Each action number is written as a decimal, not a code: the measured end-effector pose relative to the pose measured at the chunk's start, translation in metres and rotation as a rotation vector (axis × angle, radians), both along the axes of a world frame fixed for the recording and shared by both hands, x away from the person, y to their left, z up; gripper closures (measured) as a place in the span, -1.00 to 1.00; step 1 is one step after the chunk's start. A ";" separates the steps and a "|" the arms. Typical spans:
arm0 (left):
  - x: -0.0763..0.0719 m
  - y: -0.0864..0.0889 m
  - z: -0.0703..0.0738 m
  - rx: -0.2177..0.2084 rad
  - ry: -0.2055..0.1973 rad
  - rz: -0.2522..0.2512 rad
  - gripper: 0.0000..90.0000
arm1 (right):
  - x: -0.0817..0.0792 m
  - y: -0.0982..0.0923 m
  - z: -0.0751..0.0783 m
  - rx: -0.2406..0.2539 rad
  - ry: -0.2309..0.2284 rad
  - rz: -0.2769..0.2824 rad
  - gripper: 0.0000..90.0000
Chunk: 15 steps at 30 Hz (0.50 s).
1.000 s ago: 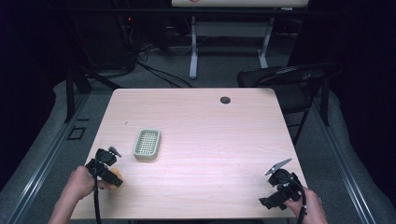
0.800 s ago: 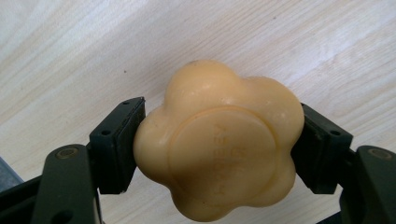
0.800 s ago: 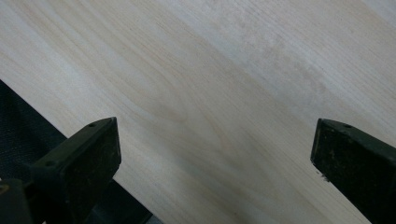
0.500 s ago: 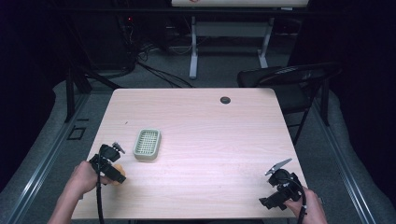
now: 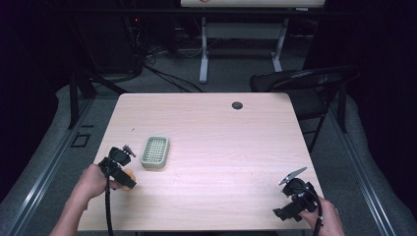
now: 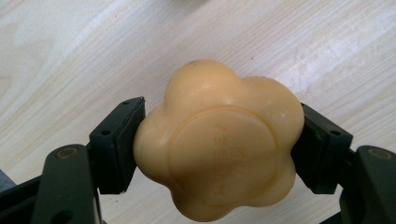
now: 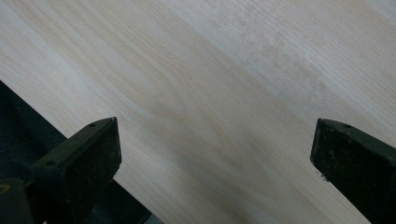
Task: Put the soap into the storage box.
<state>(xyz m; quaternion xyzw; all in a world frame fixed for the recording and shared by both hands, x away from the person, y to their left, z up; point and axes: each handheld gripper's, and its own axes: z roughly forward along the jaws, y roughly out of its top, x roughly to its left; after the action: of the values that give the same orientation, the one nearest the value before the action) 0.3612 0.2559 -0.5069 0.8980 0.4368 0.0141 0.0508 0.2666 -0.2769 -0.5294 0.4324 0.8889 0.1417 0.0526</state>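
One soap (image 6: pixel 219 144), one soap dish (image 5: pixel 155 152) and two tools are on or over the light wooden worktop (image 5: pixel 221 147). One small dark round fitting (image 5: pixel 237 105) is set into the worktop near its far edge, and one dark folding chair (image 5: pixel 305 86) stands on the floor beyond the far right corner.

The soap is yellow-orange and flower-shaped, with rounded lobes and a raised round centre bearing faint letters too soft to read. In the left gripper view, the left tool (image 6: pixel 219 149) pinches it, one black jaw pressed against each side. From above, this tool (image 5: pixel 124 178) sits near the front left corner of the worktop, with the soap (image 5: pixel 129 177) showing as a small orange patch at its tip, just in front of the soap dish and apart from it. The dish is pale green, oblong, with a slotted grid top, and lies flat with nothing in it.

The left hand (image 5: pixel 93 179) grips its tool from the front left edge, forearm angled in from the bottom, a black cable hanging down from the tool.

The right tool (image 5: pixel 290 199) is near the front right corner, held by the right hand (image 5: pixel 322 221) at the front edge. In the right gripper view, the right tool (image 7: pixel 212 158) has its jaws spread wide over bare wood, close to the worktop's edge.
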 end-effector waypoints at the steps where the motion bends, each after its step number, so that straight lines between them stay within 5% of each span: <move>1: 0.001 -0.001 0.000 -0.001 0.001 -0.002 -0.40 | 0.000 0.000 0.000 0.003 0.000 -0.002 -0.97; 15: 0.013 -0.009 0.009 0.007 0.001 -0.023 -0.40 | 0.000 0.000 0.000 0.001 0.003 0.002 -0.97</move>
<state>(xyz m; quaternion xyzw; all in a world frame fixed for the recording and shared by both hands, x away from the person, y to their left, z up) 0.3745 0.2473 -0.4978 0.9032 0.4263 0.0147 0.0474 0.2669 -0.2769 -0.5296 0.4319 0.8893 0.1413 0.0509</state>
